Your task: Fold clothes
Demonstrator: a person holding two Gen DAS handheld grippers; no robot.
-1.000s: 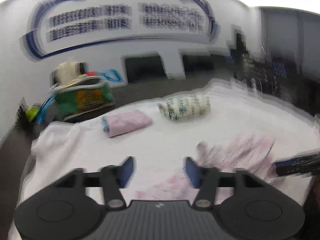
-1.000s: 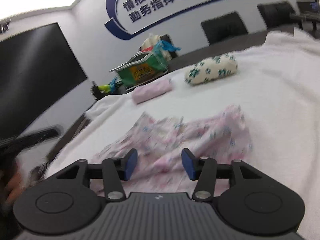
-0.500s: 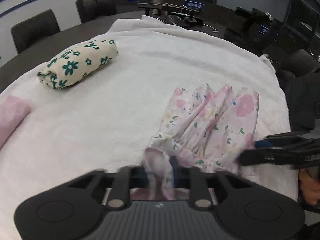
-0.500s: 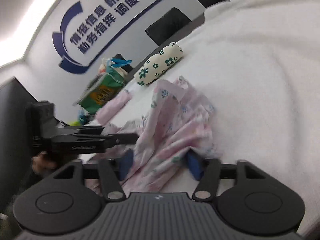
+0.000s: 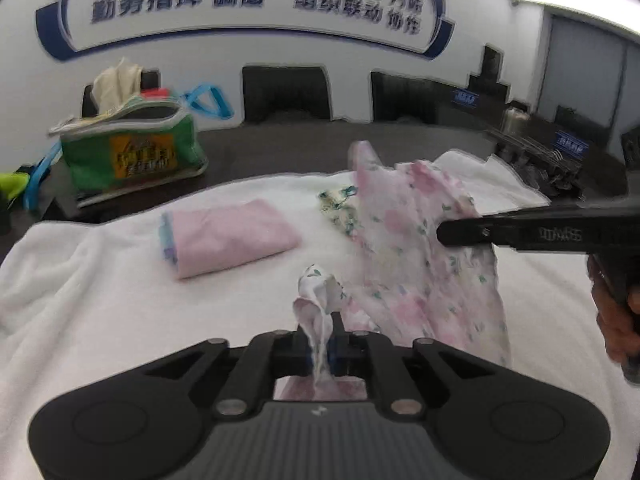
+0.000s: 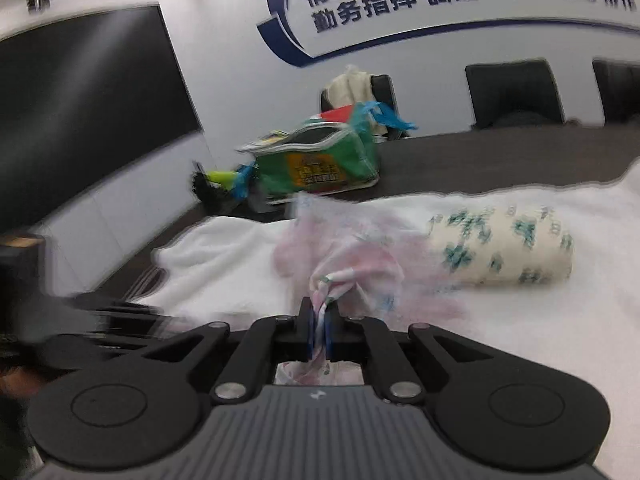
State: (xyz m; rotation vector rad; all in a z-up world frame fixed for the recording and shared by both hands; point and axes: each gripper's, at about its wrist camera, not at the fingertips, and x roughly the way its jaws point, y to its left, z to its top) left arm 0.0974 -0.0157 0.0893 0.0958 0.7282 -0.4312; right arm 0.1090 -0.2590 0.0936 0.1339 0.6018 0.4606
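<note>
Above the towel (image 5: 100, 300) spread on the worktop (image 5: 280, 152), held up by two gathered edges: garment (image 5: 420, 248), slack and rumpled between both tools. Lower hem near or on the towel; too blurred to tell which.

Left tool (image 5: 320, 344): clamped on a bunched corner, jaws closed down and just eased a shade wider, cloth pinched between the pads. Right tool (image 6: 319, 334): shut tight on another twisted edge, jaws just closing, a thin rope of fabric between them.

Judged as the spreading step, ahead of any fold. To do it well: draw the tools apart until the top edge runs straight, with no hard tug, since both grips hold only small wads that could slip. Keep both at one height, so the cloth hangs square. Lower it onto bare towel on the near side, clear of the pink fold (image 5: 228, 236) and the roll (image 6: 500, 248). Let the hem land first, then lay the rest down flat. Re-grip only if a corner turns out doubled under.

Garment: thin, light woven cotton by the look, white with pink blooms and small green sprigs, limp, quick to crease. Towel: thick white terry, napped, likely to grip the cloth and resist sliding. Pink fold: soft flat rectangle. Roll: cream with green flowers, plump cylinder. Beyond, on dark worktop: green bag (image 5: 132, 152), stiff-sided, stuffed.
</note>
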